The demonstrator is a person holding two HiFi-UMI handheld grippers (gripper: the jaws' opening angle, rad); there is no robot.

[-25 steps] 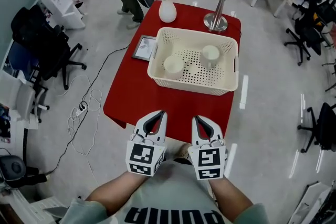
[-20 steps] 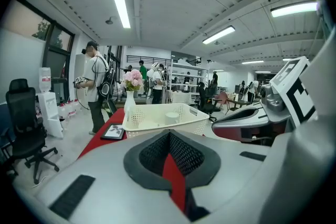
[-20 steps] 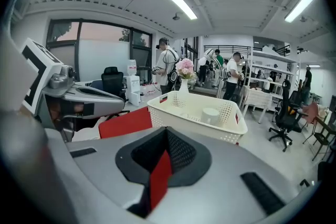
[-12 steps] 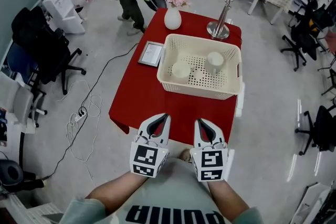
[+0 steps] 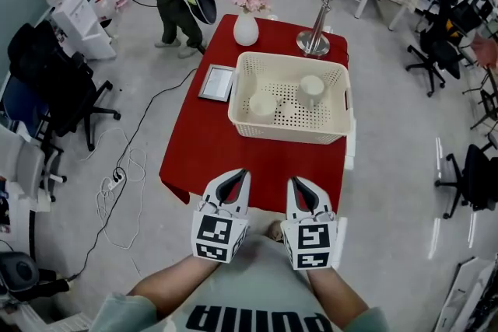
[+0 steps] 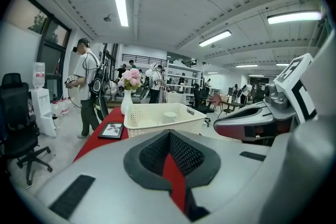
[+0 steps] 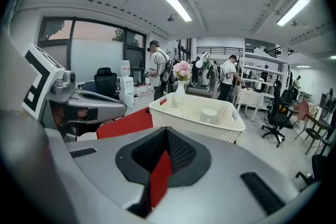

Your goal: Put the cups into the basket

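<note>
Grey workshop floor, office chairs and loose cable surround a counter (image 5: 226,144) draped in smooth red cloth. On it stands a cream plastic basket (image 5: 288,134), rectangular, with perforated walls and floor. Inside it are a wide cup (image 5: 262,106) and a tall cup (image 5: 311,89), both pale and round. Beyond the basket are a bulbous white vase (image 5: 246,29), a metal lamp (image 5: 314,43) and a framed picture (image 5: 217,82). The left claw (image 5: 236,176) and right claw (image 5: 299,184) are clenched and empty near the counter's near edge. Only the gripper views show the ceiling strip lights; only the head view shows both cups. The claws sit as they did a second ago, while the basket appears slightly smaller.
</note>
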